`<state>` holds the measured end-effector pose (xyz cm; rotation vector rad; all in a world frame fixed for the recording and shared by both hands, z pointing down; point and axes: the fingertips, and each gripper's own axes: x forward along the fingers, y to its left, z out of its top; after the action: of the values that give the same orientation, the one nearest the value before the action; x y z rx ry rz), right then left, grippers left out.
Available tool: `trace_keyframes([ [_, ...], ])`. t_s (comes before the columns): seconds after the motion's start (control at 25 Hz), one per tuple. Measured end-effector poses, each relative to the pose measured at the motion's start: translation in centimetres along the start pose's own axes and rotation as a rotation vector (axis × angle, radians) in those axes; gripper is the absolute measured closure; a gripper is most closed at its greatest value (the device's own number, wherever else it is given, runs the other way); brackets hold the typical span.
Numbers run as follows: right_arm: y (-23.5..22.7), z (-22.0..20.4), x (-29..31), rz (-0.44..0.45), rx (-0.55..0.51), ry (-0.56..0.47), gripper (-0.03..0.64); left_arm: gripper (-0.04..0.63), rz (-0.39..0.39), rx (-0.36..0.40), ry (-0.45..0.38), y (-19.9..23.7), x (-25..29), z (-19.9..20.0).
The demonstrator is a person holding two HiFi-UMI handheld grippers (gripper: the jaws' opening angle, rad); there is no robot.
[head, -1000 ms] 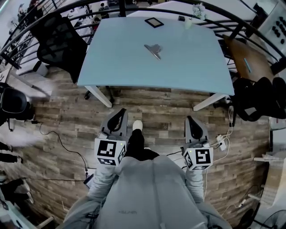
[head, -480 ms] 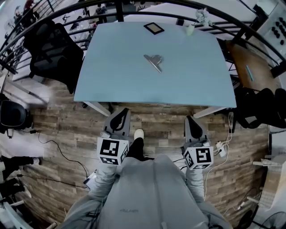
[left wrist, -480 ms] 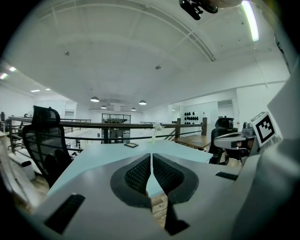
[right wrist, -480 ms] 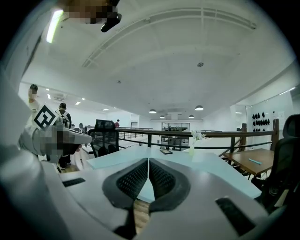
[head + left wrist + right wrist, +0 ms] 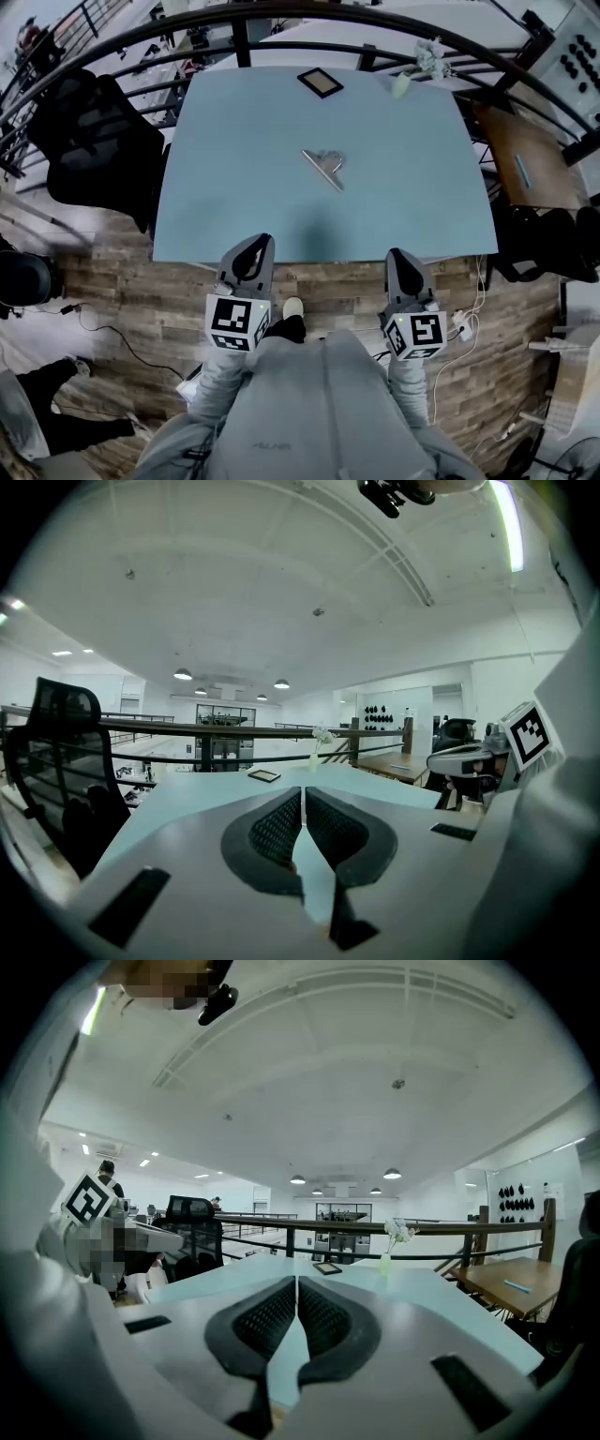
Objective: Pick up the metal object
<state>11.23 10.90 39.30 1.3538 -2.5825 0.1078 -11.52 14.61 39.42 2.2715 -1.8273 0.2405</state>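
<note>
So I'm only approaching: at the near edge of the blue table (image 5: 234, 169) my left gripper (image 5: 251, 246) and right gripper (image 5: 401, 258) are both closed on nothing, and the metal clip (image 5: 323, 166) lies mid-table, well ahead, so I must reach forward and open the jaws.

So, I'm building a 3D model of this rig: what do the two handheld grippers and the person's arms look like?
The left gripper and right gripper have smooth light-grey shells tapering forward, with black mesh-textured pads inside. Each carries a white cube printed with black square markers. The sleeves are light grey.
</note>
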Motion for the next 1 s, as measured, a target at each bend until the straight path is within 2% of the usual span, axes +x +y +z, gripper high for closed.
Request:
trace_keyframes([
  [0.56, -1.1, -0.2, 4.1, -0.016, -0.003, 0.073, 0.592, 0.56, -0.027, -0.064, 0.045, 2.2, 3.8, -1.6],
  [1.0, -6.0, 1.7, 12.7, 0.05, -0.003, 0.026, 0.592, 0.56, 0.021, -0.037, 0.026, 3.9, 11.9, 1.6],
])
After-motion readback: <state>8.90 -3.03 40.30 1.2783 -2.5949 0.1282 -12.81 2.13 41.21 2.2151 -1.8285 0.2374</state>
